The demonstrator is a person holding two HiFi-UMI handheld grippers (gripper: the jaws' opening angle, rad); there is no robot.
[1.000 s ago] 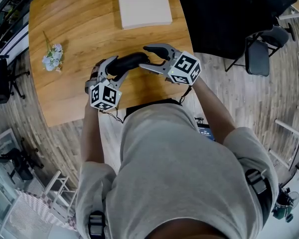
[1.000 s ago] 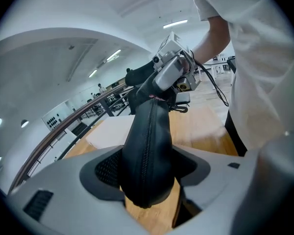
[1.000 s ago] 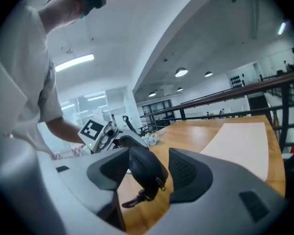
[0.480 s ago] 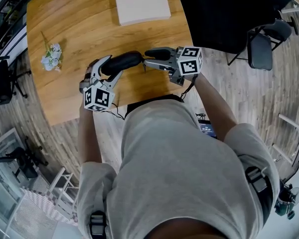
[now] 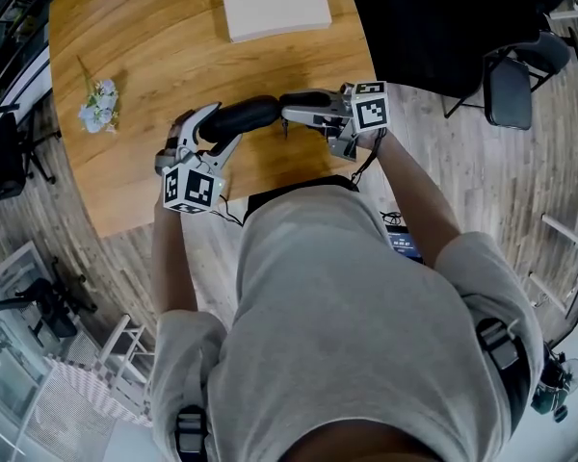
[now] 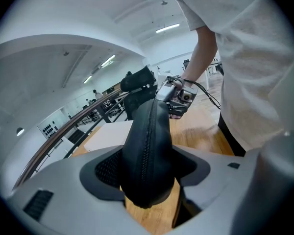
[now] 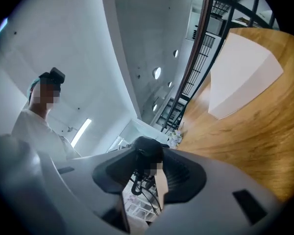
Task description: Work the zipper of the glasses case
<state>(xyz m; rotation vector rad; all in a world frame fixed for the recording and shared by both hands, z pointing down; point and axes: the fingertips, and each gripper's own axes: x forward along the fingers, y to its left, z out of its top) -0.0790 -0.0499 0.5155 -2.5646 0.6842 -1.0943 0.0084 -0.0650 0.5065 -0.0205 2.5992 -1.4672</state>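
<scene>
Wood table [image 5: 144, 56] bore a flower sprig [image 5: 100, 107] at nine o'clock from the case. Left gripper [image 5: 220, 130] reached in from seven o'clock, with its jaws set wide and clamped across the black case [image 5: 243, 115], near that case's left end. The case hung over the table's near half, and in the left gripper view its zipper [image 6: 146, 141] ran up the middle, shut as far as it showed. A white box [image 5: 275, 6] lay at twelve o'clock. Right gripper [image 5: 287, 109] came in from three o'clock. Its jaws had just been closing, and they pinched the case's right end. Farther out at three o'clock stood a chair [image 5: 513, 80].
</scene>
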